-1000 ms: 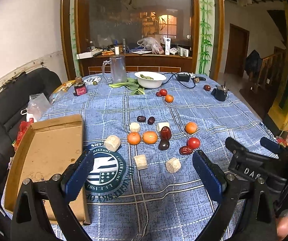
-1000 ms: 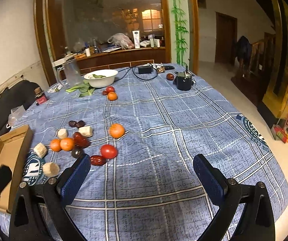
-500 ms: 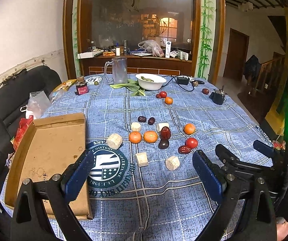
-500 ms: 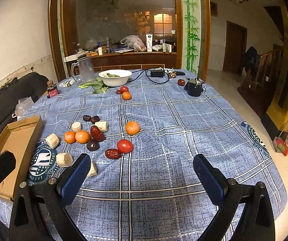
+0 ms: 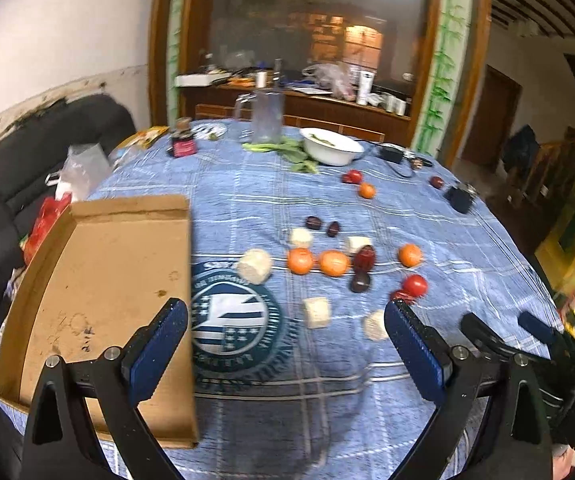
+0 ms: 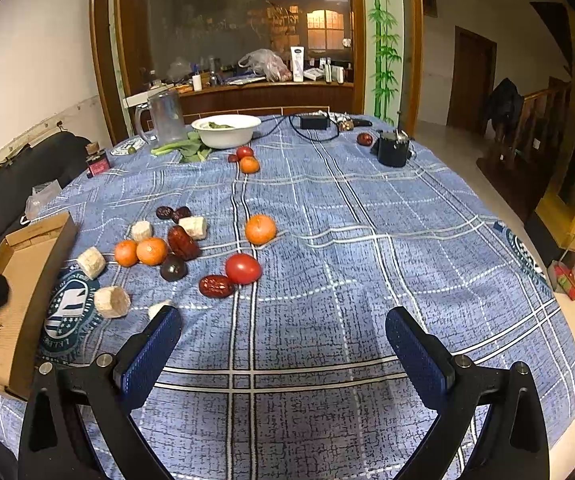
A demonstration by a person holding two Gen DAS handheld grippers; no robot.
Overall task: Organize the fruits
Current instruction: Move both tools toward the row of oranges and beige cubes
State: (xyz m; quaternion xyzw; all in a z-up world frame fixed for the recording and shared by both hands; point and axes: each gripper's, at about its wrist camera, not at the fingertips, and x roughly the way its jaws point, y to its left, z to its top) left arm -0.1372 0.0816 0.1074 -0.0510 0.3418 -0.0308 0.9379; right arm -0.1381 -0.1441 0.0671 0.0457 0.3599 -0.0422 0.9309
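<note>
Loose fruit lies mid-table on a blue checked cloth (image 6: 367, 248): oranges (image 6: 151, 251), a lone orange (image 6: 260, 229), a red tomato (image 6: 243, 268), red dates (image 6: 216, 286), dark plums (image 6: 173, 267) and pale cut chunks (image 6: 112, 301). The same cluster shows in the left wrist view, with oranges (image 5: 333, 263) and the tomato (image 5: 414, 285). An empty cardboard tray (image 5: 99, 280) lies at the left. My left gripper (image 5: 285, 344) is open above the near cloth by the tray edge. My right gripper (image 6: 283, 344) is open and empty, short of the fruit.
At the far end stand a white bowl (image 6: 226, 130) with greens, a glass jug (image 6: 165, 117), a small red jar (image 6: 97, 162), a tomato and orange pair (image 6: 247, 160) and a black cup (image 6: 393, 148) with cables. A black sofa (image 5: 15, 160) runs along the left.
Both grippers have drawn back and risen a little, so more of the table shows. The left view has swung right, bringing the tray closer. Both stay open.
</note>
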